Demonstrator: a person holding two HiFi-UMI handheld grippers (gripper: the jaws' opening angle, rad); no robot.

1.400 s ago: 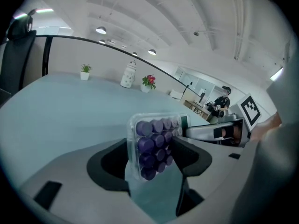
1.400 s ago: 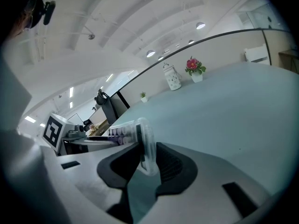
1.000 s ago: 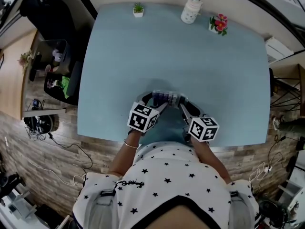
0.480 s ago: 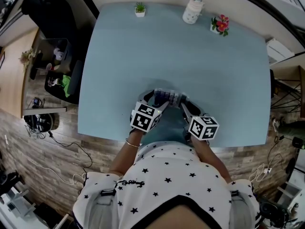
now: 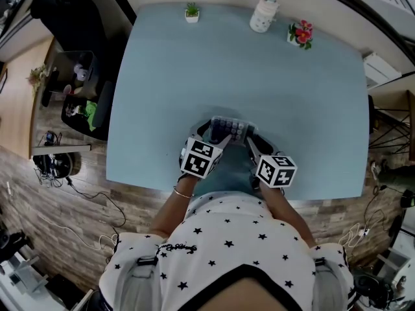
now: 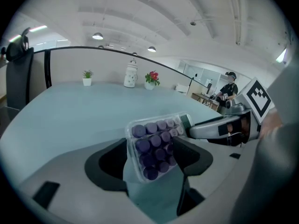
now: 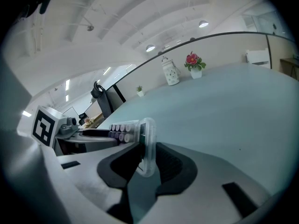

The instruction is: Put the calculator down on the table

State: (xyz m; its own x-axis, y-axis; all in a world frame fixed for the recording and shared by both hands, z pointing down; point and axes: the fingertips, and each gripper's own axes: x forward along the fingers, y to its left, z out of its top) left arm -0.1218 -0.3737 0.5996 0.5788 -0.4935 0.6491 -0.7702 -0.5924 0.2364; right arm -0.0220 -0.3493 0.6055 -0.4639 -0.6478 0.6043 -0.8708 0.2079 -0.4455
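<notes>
While both grippers have it, the calculator (image 5: 228,129) is over the near middle of the table (image 5: 305,96), just in from the near edge and straight ahead of the person (image 5: 227,258). Clear casing, purple keys. Left gripper view: it is tilted, key face up. Can't tell whether any edge touches the tabletop.

Left gripper (image 5: 214,135): jaws closed on the left end of the calculator, pads against its two long edges, key block sitting between them. Right gripper (image 5: 249,138): jaws clamped on the right end, across its thickness. Its view shows that end edge-on and upright between the pads, with the key rows running off to the left.

The two grippers come in from the near side and angle toward each other. Their marker cubes (image 5: 198,158) are well apart, over the table's near edge.

Rest of the tabletop is bare pale blue. Along the far edge, left to right: small potted plant (image 5: 192,11), white jar (image 5: 262,15), red flowers (image 5: 299,32). All well apart from the calculator.

Person wears a white shirt with black stars and a bracelet (image 5: 183,193) on the left wrist. A dark chair (image 5: 84,76) is off the table's left side, on a wood-plank floor (image 5: 71,206).
</notes>
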